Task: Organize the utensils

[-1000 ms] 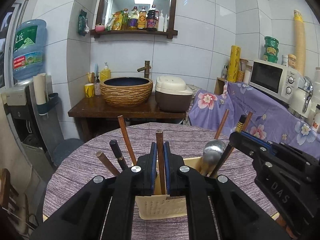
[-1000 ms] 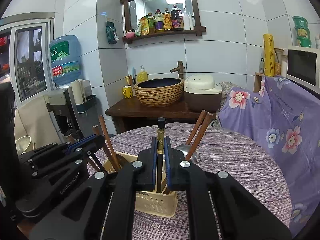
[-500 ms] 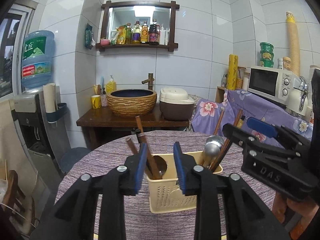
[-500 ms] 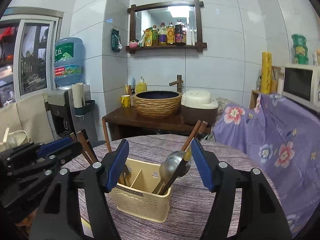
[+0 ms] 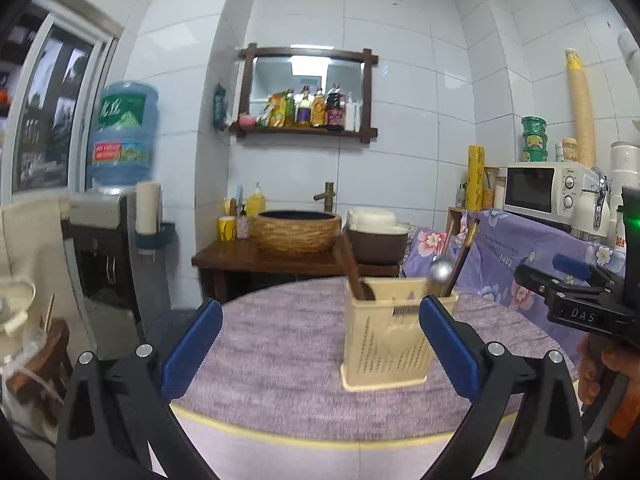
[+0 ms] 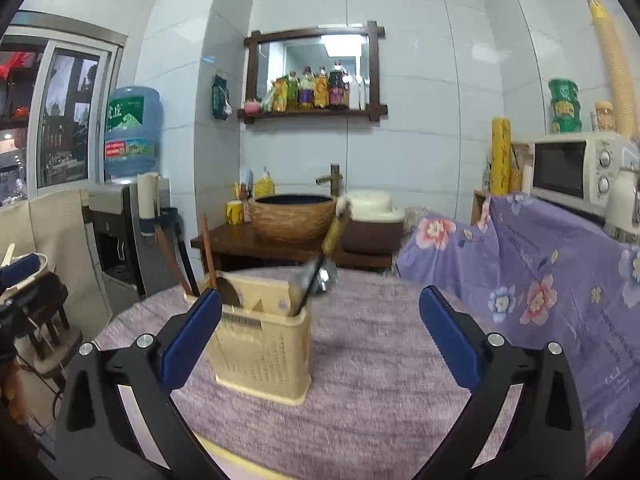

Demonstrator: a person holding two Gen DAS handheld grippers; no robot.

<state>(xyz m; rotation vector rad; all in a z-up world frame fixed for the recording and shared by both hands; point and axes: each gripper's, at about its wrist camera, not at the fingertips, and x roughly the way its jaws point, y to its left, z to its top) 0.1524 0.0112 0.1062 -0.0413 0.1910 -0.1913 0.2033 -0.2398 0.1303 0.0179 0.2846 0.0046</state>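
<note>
A cream plastic utensil caddy (image 5: pixel 384 340) stands on the round table with the purple cloth (image 5: pixel 280 360). It holds brown chopsticks (image 5: pixel 352 268) and a metal spoon (image 5: pixel 440 270). My left gripper (image 5: pixel 320 306) hangs in front of the caddy, jaws opening wide, with nothing between the pads. In the right wrist view the same caddy (image 6: pixel 264 352) sits to the left with chopsticks (image 6: pixel 206 248) and the spoon (image 6: pixel 324 276) leaning out. My right gripper (image 6: pixel 320 294) is also opening and holds nothing. The right gripper's black body (image 5: pixel 576 296) shows at the left view's right edge.
Behind the table are a dark wooden stand with a woven basin (image 5: pixel 296 232) and a rice cooker (image 5: pixel 376 236). A water dispenser (image 5: pixel 116 240) stands at the left. A counter draped in purple floral cloth (image 6: pixel 540 272) carries a microwave (image 6: pixel 576 168) at the right.
Both grippers were shut on upright utensils over the caddy. They have let go, opened wide and drawn back, so the caddy now looks smaller and farther away.
</note>
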